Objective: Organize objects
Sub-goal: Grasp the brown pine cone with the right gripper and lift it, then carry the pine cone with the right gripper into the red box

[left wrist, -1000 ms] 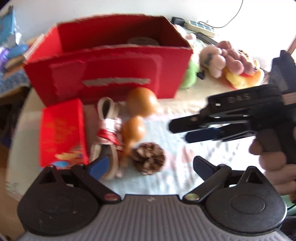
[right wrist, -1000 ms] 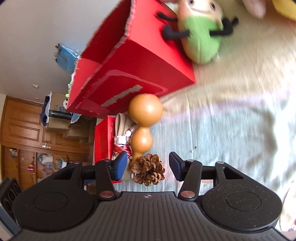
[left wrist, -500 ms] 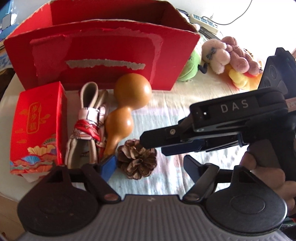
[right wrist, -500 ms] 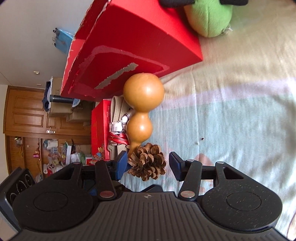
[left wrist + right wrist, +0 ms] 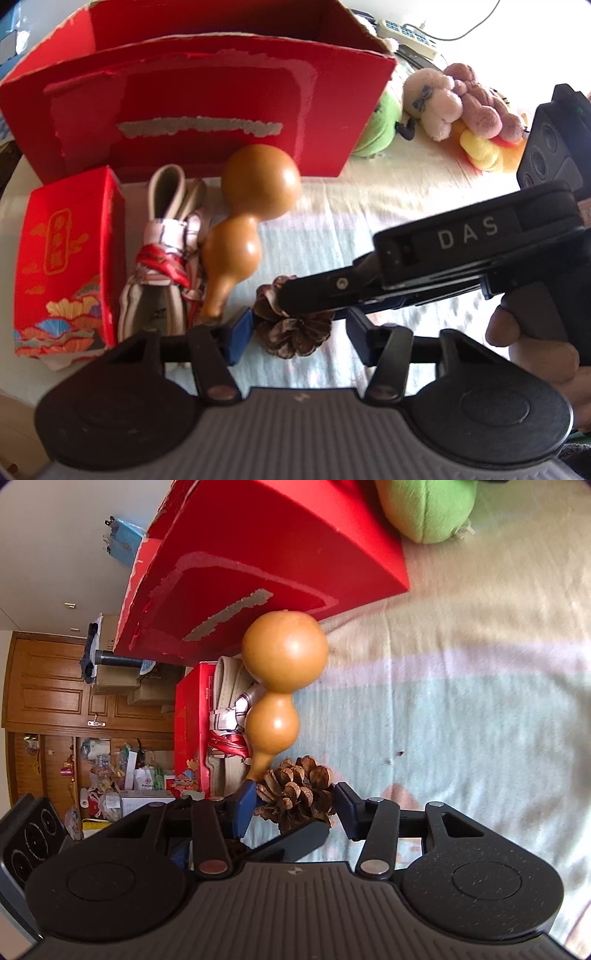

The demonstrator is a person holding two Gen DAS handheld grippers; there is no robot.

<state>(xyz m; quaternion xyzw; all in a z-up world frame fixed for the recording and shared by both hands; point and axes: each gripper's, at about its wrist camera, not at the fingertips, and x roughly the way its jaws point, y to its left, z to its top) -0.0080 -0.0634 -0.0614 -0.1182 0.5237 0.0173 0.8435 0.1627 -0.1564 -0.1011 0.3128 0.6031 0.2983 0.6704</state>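
Pine cone point(image 5: 295, 794) sits between right gripper point(image 5: 295, 805) fingers, jaws wide, pads beside scales, contact unclear. Left gripper point(image 5: 299, 336) also wide, straddling the same cone from a crossing angle. Probably light, brittle, prickly: best grip across the mid-body. Beyond the tips: gourd point(image 5: 282, 686), then red box point(image 5: 199, 107).

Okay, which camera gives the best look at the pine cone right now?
The right wrist view: the pine cone sits nearly whole between the right gripper fingers. In the left wrist view, the pine cone is partly covered by the right gripper's black finger crossing over it.
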